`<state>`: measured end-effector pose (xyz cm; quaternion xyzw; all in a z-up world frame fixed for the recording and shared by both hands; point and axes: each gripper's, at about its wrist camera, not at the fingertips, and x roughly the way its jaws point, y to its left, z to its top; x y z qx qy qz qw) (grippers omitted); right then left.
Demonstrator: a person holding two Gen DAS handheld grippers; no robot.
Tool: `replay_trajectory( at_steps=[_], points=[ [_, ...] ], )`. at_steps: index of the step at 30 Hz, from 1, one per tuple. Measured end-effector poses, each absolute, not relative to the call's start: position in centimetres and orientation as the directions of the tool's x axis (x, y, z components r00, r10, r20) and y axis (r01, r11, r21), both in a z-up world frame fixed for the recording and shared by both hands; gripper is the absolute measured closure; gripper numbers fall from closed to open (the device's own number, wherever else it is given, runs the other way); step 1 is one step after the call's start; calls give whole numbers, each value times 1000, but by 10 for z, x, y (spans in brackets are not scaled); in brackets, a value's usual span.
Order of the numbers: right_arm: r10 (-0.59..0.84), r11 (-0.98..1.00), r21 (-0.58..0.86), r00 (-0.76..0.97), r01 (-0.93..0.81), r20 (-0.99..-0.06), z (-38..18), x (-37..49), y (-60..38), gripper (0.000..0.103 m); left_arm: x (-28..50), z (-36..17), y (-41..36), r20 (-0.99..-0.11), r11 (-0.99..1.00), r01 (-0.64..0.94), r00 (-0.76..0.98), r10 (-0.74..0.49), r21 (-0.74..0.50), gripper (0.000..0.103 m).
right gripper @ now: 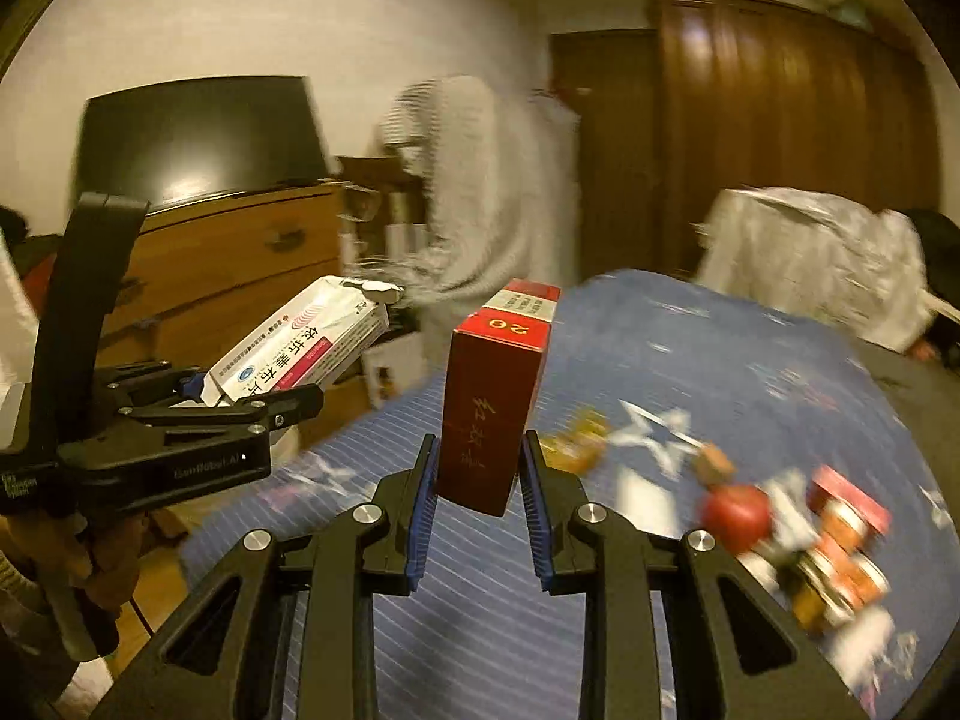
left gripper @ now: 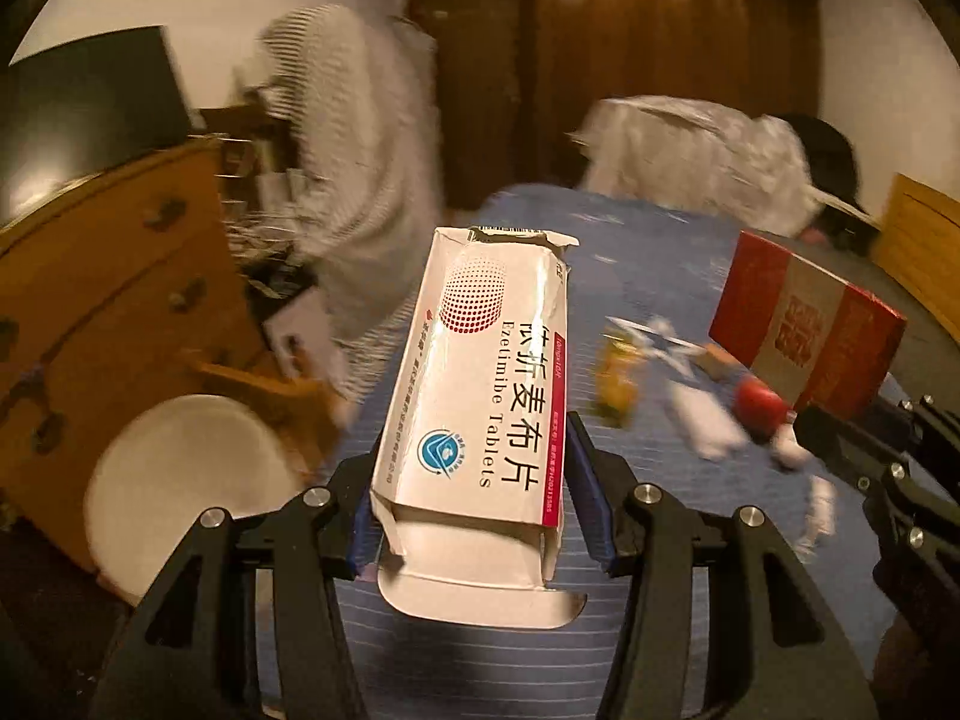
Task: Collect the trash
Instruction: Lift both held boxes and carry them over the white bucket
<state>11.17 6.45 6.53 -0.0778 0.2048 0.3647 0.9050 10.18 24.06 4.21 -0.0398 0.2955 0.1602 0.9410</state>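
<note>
The small litter (right gripper: 798, 540) on the bedspread (right gripper: 480, 630) is smeared beyond naming; the striped garment (left gripper: 354, 150) far left blurs too.

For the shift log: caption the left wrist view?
Left gripper holds an opened tablet box above the blue bedspread.

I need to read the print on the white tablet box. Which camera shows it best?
The left wrist view: the tablet box faces the lens between the left gripper. The right wrist view shows it small and angled.

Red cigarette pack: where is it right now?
The red cardboard cigarette pack stands upright at the centre of the right wrist view, clamped in the right gripper above the blue striped bedspread.
</note>
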Motion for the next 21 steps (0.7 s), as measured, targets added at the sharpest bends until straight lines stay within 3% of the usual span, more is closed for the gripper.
replay_trajectory(
  at_steps=[11, 21],
  points=[
    [735, 532, 5, 459, -847, -498, 85, 121, 253, 75, 67, 44, 355, -553, 816, -573, 657, 513, 77, 53],
    [754, 413, 21, 329, -911, -569, 81, 126, 382, 75, 51, 29, 429, -590, 720, -684, 537, 603, 115, 52]
  ],
)
